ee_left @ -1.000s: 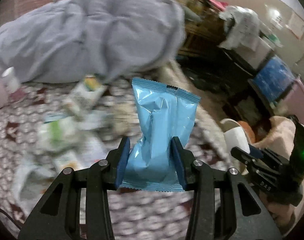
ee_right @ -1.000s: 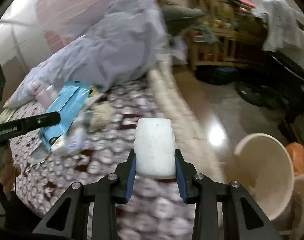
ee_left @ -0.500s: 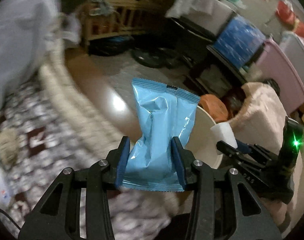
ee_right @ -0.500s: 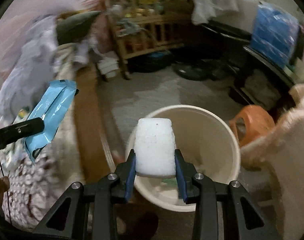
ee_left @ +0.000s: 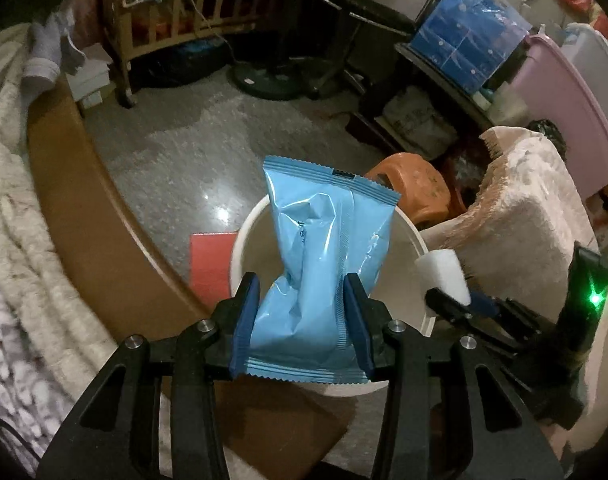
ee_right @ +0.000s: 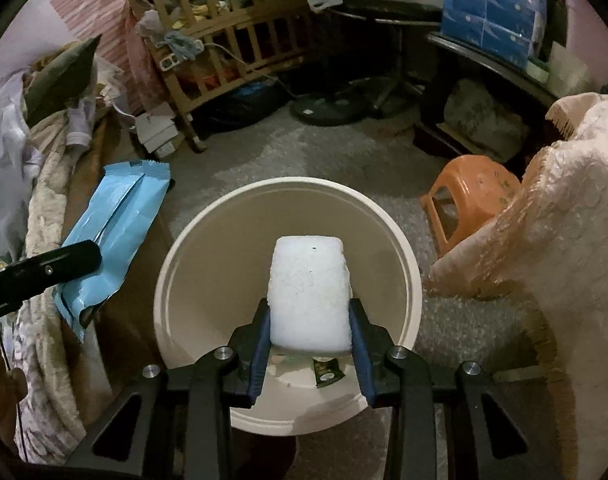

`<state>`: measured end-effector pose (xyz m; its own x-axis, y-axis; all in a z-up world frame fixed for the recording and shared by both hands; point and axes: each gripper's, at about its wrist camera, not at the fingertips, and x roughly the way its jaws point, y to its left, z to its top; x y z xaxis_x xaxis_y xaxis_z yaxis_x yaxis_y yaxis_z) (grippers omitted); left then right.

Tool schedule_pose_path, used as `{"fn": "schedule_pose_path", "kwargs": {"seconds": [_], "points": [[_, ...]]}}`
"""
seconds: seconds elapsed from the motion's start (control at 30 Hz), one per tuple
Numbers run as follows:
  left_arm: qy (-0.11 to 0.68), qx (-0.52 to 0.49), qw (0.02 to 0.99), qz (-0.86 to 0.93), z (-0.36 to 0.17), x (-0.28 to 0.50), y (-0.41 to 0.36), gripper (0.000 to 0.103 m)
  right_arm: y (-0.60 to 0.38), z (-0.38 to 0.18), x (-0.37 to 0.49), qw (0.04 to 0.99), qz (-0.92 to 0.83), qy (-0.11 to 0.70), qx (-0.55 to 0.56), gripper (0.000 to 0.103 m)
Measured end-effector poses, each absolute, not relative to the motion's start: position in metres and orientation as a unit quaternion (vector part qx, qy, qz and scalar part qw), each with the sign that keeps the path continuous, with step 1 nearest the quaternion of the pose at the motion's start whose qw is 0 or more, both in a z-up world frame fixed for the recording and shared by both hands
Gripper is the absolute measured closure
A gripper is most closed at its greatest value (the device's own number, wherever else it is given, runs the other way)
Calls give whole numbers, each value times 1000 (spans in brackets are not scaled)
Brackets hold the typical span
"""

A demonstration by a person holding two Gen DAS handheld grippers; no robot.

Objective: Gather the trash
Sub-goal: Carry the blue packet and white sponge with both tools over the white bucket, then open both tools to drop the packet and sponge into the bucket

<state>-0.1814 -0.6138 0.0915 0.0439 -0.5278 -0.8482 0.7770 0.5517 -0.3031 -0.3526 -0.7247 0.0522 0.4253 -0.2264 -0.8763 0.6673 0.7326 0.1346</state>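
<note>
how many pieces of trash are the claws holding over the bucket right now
2. A blue wrapper is pinched in the left claw, and a white foam block in the right claw, both above the cream bucket. More scraps lie inside it, partly hidden.
</note>
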Motion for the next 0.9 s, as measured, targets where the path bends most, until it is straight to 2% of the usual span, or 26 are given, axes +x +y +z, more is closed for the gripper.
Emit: {"fn": "schedule_pose_path", "kwargs": {"seconds": [0.1, 0.17, 0.2, 0.27, 0.5, 0.9], "points": [[533, 88, 701, -466, 88, -177, -613, 55, -733, 46, -353, 802, -283, 464, 249, 68], [533, 80, 698, -472, 89, -176, -614, 53, -738, 44, -355, 798, -291, 458, 261, 59], [532, 81, 698, -472, 90, -176, -615, 52, -740, 44, -355, 799, -290, 454, 266, 58], [531, 80, 695, -479, 90, -177, -616, 42, -740, 43, -357, 802, -288, 449, 269, 58], [528, 92, 702, -469, 88, -173, -604, 41, -737, 37, -357, 797, -287, 450, 284, 55], [461, 125, 778, -408, 114, -168, -534, 41, -696, 45, -329, 807, -256, 463, 262, 55]]}}
